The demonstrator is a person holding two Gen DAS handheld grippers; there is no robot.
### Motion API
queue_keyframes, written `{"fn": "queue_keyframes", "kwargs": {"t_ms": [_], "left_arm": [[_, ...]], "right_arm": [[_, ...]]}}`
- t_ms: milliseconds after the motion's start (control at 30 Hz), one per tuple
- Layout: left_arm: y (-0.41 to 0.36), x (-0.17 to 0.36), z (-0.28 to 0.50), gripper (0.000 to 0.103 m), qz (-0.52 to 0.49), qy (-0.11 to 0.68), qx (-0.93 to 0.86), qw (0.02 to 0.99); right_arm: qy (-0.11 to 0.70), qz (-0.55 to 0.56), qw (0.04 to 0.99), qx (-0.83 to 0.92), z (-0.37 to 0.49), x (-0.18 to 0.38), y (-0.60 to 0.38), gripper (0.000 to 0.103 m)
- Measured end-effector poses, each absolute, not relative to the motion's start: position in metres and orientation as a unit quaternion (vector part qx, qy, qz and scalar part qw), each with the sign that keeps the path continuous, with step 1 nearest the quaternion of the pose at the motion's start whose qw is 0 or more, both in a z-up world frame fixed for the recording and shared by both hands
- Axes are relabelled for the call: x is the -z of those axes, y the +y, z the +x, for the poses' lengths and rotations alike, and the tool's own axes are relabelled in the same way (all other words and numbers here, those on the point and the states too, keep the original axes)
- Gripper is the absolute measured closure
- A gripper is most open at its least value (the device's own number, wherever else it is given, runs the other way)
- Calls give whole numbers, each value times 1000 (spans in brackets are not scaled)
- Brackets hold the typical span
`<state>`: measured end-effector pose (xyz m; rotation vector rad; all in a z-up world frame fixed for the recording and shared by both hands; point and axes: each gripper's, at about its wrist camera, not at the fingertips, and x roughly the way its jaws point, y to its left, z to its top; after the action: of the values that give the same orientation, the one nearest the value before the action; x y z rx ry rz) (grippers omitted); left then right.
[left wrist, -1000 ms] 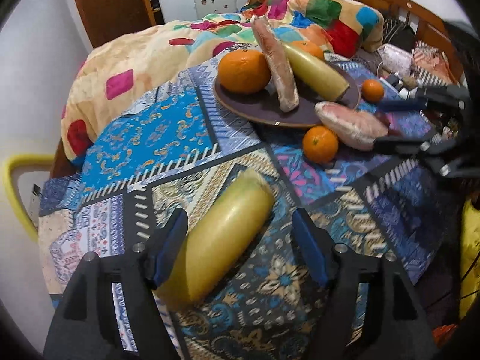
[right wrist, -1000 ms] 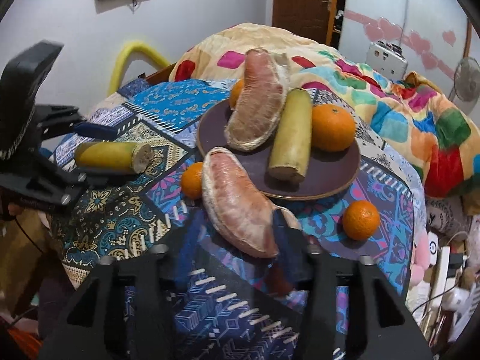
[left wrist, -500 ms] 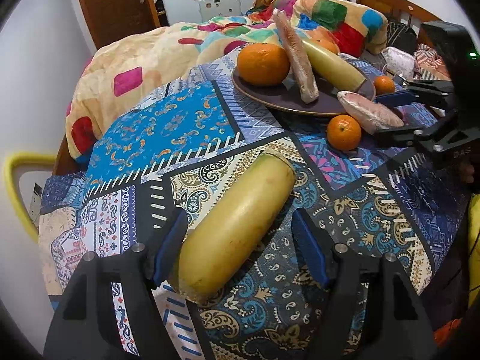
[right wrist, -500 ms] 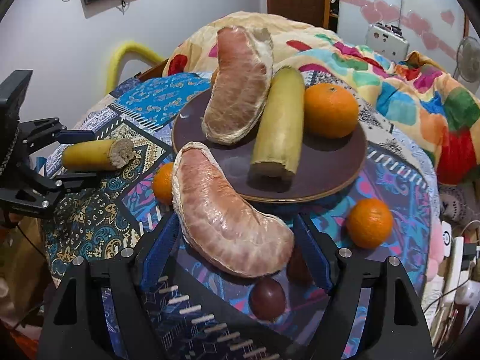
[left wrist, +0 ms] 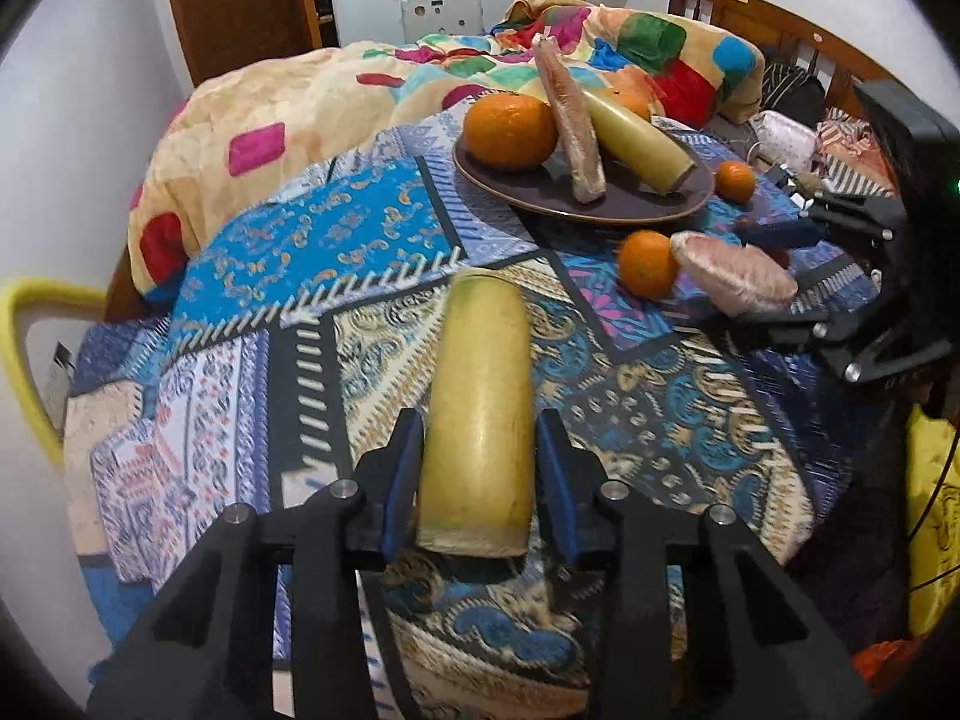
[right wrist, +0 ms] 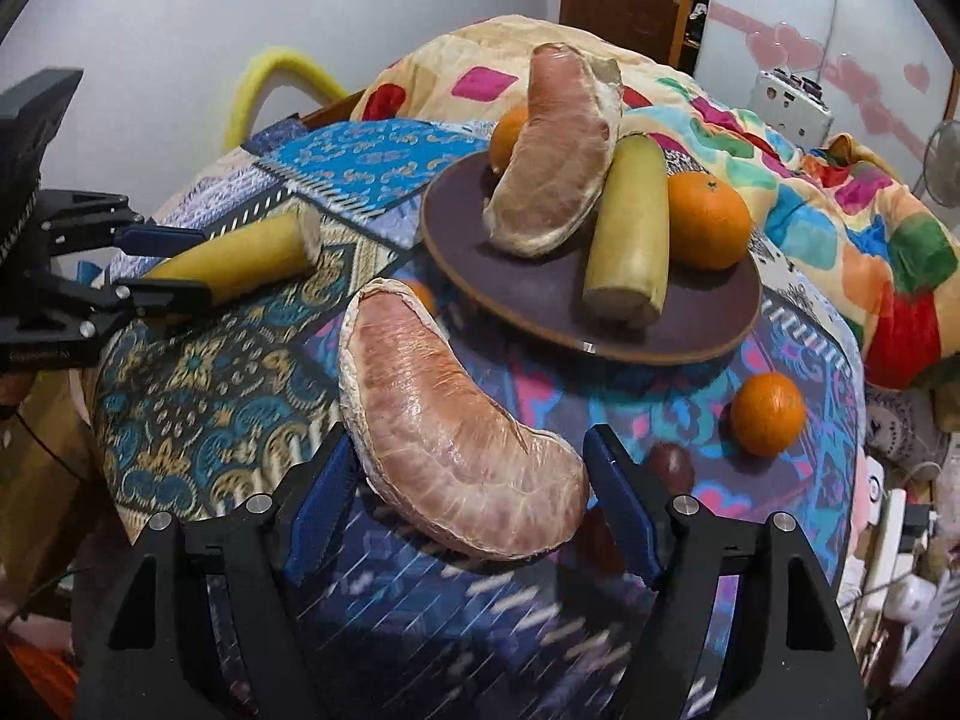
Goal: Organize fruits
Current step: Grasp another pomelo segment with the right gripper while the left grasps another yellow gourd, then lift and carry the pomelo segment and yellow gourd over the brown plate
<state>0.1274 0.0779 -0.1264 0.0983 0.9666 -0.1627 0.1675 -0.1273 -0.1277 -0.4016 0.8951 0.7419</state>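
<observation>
Yellow and cut flat at its near end, the banana piece [left wrist: 477,414] lies on the patterned cloth [left wrist: 288,276] with its long axis running straight away between the left gripper's [left wrist: 477,468] blue pads, whose jaws are closing and look to be just reaching its sides. The right gripper [right wrist: 465,498], jaws also closing but not yet touching, straddles the pomelo segment [right wrist: 444,432], which lies slantwise just near of the brown plate [right wrist: 540,294].

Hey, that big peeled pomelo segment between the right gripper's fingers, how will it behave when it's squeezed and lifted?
The pomelo segment looks soft under a thin, glossy membrane, so a hard squeeze may tear it. Its curved, tapering shape could let it pivot between the right gripper's closing fingers. It seems plump, so probably fairly heavy for its size.
</observation>
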Motion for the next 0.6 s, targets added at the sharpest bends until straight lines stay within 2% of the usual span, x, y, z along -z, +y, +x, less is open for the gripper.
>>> {"fn": "queue_keyframes", "kwargs": {"t_ms": [333, 600], "left_arm": [[67, 124, 107, 65, 13, 475, 83, 876], [64, 130, 115, 64, 17, 491, 75, 867]], "right_arm": [[461, -148, 816, -316, 146, 132, -146, 27], [445, -160, 819, -325, 139, 126, -148, 28]]}}
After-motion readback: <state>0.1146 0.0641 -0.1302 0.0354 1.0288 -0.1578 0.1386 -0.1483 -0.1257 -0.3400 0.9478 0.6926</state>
